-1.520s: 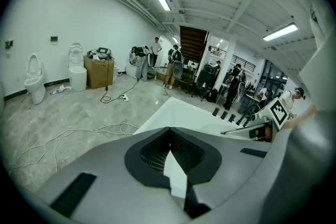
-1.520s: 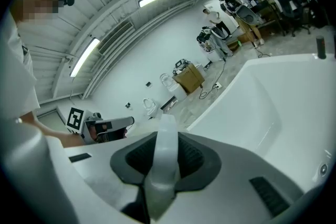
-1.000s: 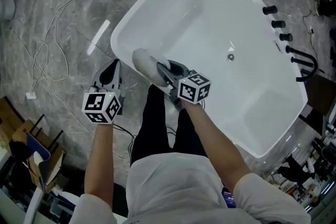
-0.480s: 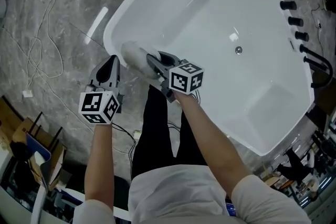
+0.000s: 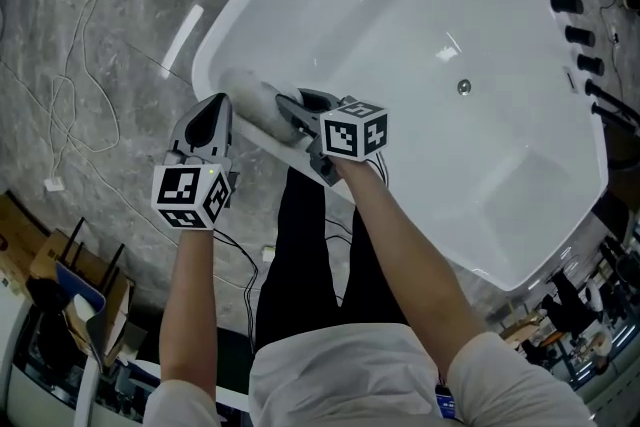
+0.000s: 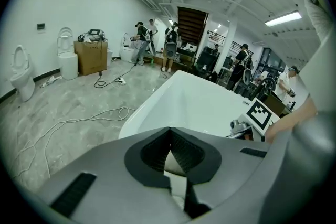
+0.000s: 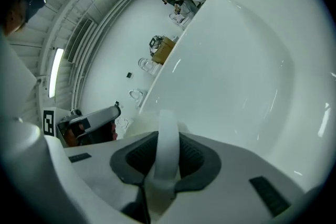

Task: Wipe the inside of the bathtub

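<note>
The white bathtub [image 5: 215,45] fills the upper right of the head view, its drain [image 5: 463,87] mid-basin. My right gripper [image 5: 292,111] is at the tub's near-left corner, shut on a grey-white wiping cloth [image 5: 248,93] that lies against the rim. In the right gripper view the right gripper [image 7: 167,136] pinches a white strip of the cloth [image 7: 168,149], with the tub's inner wall [image 7: 252,60] beyond. My left gripper [image 5: 207,117] hangs just outside the rim over the floor. The left gripper [image 6: 170,131] has its jaws closed on nothing, and the tub [image 6: 199,102] lies ahead.
Black tap fittings [image 5: 575,35] line the tub's far right edge. Loose white cables [image 5: 70,95] trail over the grey marble floor at left. In the left gripper view, toilets [image 6: 23,73], a cardboard box [image 6: 90,57] and several people [image 6: 170,50] stand at the back.
My right gripper has carried the cloth leftward along the near rim toward the tub's corner. The left gripper has stayed beside the rim, now closer to the cloth.
</note>
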The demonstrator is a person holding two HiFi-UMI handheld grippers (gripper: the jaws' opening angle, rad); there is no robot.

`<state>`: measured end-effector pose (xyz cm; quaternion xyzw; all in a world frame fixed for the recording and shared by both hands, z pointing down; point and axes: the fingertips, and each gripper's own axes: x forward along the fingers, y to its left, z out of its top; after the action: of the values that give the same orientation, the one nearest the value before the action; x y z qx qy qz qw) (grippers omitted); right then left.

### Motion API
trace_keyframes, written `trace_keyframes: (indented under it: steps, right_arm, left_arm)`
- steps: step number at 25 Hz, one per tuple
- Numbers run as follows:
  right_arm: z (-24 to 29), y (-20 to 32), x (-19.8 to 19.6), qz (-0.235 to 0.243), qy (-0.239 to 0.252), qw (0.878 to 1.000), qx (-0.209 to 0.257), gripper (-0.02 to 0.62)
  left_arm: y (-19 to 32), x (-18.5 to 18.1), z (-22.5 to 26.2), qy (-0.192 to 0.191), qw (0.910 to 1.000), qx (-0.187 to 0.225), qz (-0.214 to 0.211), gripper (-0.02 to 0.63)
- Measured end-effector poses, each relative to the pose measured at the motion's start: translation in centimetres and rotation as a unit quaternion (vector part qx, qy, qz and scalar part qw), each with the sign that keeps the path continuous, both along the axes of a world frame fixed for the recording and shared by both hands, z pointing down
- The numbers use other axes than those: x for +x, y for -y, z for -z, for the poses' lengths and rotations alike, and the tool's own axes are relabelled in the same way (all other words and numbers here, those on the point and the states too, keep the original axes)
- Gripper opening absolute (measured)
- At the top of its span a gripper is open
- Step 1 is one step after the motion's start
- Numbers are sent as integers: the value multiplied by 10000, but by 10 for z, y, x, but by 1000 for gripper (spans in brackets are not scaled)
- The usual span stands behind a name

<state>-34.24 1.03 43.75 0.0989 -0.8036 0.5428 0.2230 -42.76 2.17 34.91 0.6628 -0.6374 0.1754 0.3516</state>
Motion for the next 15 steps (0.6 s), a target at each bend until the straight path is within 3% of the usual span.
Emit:
trace_keyframes:
  steps: [5,10,15]
  right_arm:
    - [-21,3,3,288,-197,9994,-10,100]
    - [-36,3,6,138,-366,9992,-108,98]
    - [-49,1,25,55,-851,9960,-249,98]
  left_arm:
    - [25,11,-6,81,9991,26,-416,11]
    - [36,19,-11,78,9974,18,-712,11]
    - [42,31,-16,52,9953,-42,-962,11]
